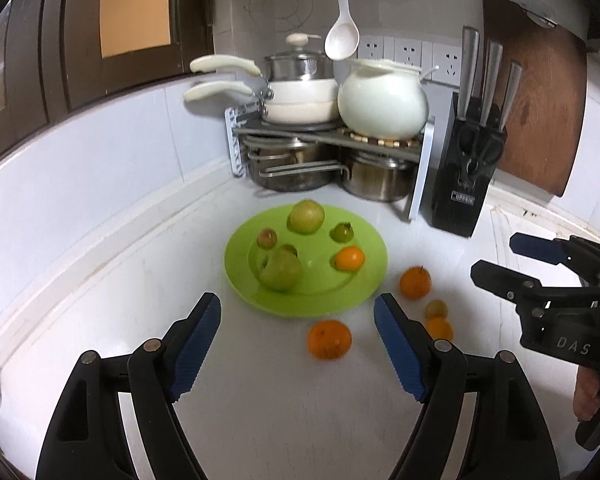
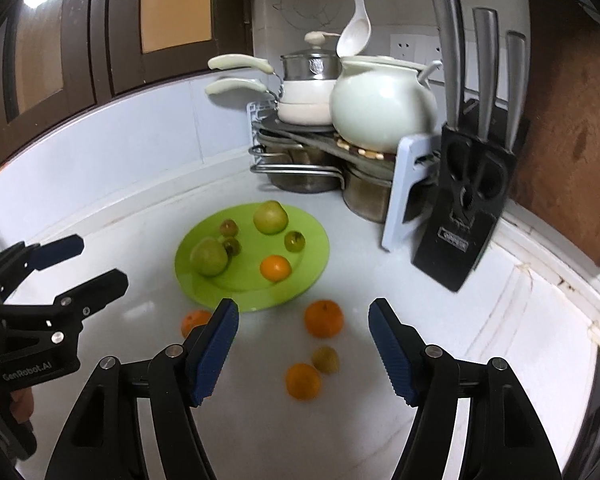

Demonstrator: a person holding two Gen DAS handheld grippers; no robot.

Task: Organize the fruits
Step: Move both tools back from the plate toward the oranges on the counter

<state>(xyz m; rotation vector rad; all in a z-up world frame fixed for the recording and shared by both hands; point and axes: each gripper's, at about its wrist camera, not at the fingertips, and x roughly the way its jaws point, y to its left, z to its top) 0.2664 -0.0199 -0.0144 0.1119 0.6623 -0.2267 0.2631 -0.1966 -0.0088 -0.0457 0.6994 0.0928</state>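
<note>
A round lime-green plastic plate is sitting on the white table in front of the pot rack, already carrying two green apples, three small dark fruits and one orange, so it looks to be serving as the collecting dish. Four fruits are lying loose on the table just near of its rim: a large orange, a second orange, a small yellow-green fruit and a small orange. The left claw is standing wide and empty, framing the large orange, probably to scoop it up. The right claw is standing half-wide and empty, the other three loose fruits lying between its blue pads, untouched.
</note>
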